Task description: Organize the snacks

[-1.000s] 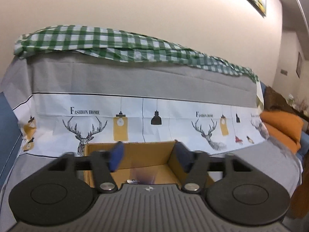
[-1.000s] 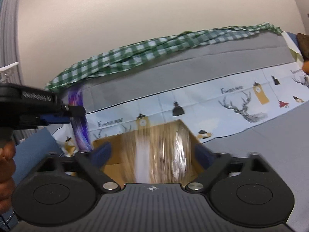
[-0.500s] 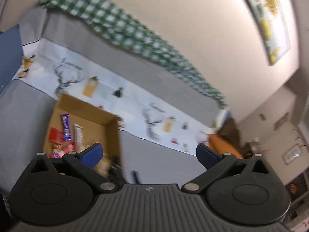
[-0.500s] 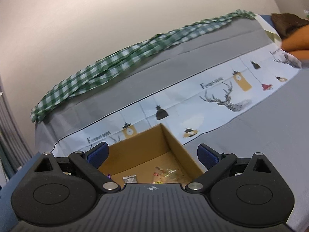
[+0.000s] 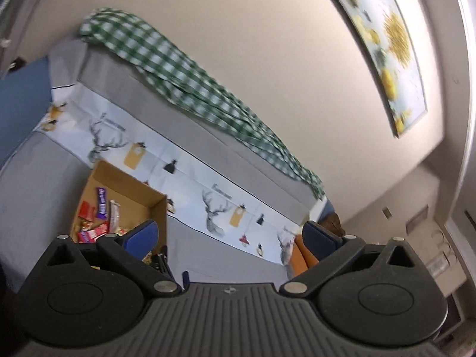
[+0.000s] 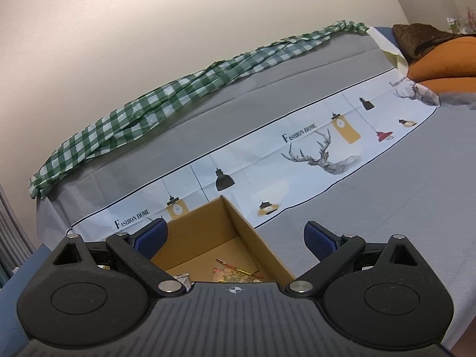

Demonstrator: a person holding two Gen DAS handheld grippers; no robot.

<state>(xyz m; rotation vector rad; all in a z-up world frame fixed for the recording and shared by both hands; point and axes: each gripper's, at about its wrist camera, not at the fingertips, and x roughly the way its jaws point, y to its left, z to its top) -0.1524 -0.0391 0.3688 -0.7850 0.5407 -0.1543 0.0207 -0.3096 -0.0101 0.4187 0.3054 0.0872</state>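
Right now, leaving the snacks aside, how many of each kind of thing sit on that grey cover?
Cardboard box: 1
Green checked cloth: 1
Orange cushions: 2
Brown blanket: 1
Total: 5

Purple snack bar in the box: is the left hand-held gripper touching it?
Apart. The left wrist view shows the purple snack bar lying in the cardboard box, beyond the open left hand-held gripper.

Green checked cloth, orange cushions
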